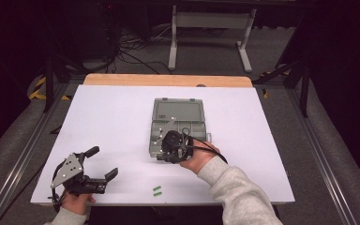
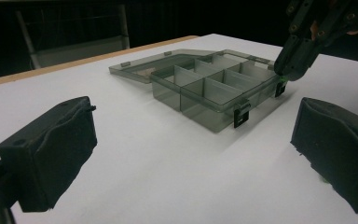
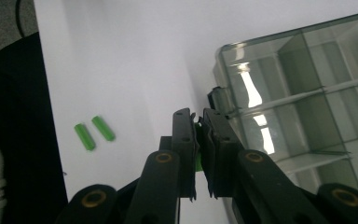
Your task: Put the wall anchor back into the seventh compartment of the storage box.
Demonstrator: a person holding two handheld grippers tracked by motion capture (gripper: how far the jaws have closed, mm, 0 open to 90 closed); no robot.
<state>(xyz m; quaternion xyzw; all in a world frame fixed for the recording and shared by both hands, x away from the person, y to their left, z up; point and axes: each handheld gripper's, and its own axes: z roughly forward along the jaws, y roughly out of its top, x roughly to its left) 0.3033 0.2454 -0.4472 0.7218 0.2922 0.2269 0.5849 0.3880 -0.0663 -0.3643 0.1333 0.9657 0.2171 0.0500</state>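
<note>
Between your right tongs [image 3: 199, 122], clenched: small green piece [image 3: 198, 161], at near corner of open organizer box [image 1: 176, 126]. Two green pieces [image 1: 157, 190] lie apart on desk [image 1: 108, 126]. Your left tongs [image 1: 104, 164] released, nothing inside.

The right gripper [image 1: 171, 149] is held by the right hand [image 1: 201, 158] at the near edge of the compartment box [image 1: 178, 126], its fingers [image 3: 184, 140] pinched shut on a green piece [image 3: 198, 161]. Well left of the box, the left gripper [image 1: 98, 169] is held low, its fingers [image 2: 51, 154] spread wide.
</note>
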